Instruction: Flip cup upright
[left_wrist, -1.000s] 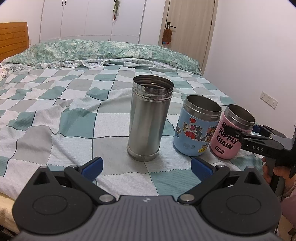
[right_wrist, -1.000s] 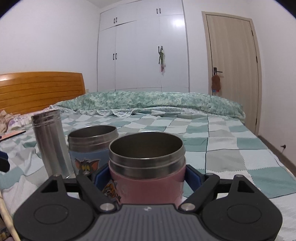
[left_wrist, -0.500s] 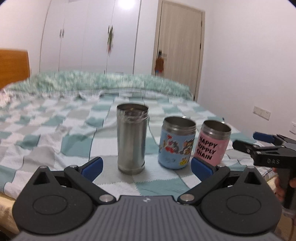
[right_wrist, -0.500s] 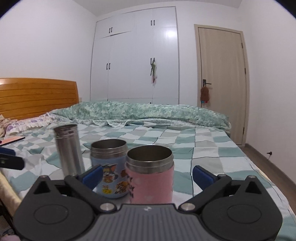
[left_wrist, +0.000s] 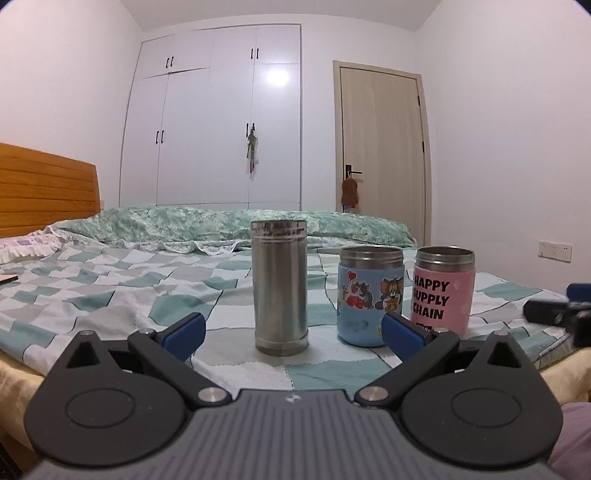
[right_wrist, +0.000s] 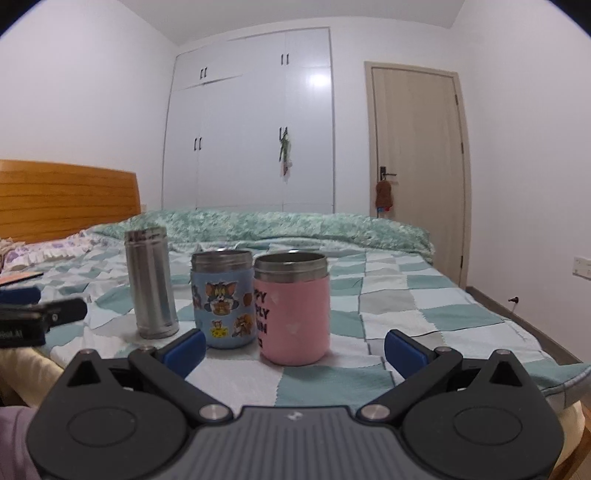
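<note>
Three cups stand upright in a row on the bed. A tall steel cup (left_wrist: 280, 286) (right_wrist: 150, 282) is on the left, a blue cartoon cup (left_wrist: 370, 295) (right_wrist: 223, 299) in the middle, a pink cup (left_wrist: 442, 290) (right_wrist: 293, 308) on the right. My left gripper (left_wrist: 291, 332) is open and empty, held back from the steel cup near the bed edge. My right gripper (right_wrist: 294, 345) is open and empty, held back from the pink cup. Each gripper shows at the side of the other's view: the right one (left_wrist: 554, 314), the left one (right_wrist: 33, 312).
The checked green bedspread (right_wrist: 424, 314) covers the bed, with a rolled quilt (left_wrist: 207, 223) at the far side. A wooden headboard (left_wrist: 44, 192) is on the left. A white wardrobe (left_wrist: 221, 129) and a door (left_wrist: 384, 147) stand behind.
Both grippers have pulled back and dropped lower, away from the cups. The right gripper's jaws, which were around the pink cup, have left it standing on the bed.
</note>
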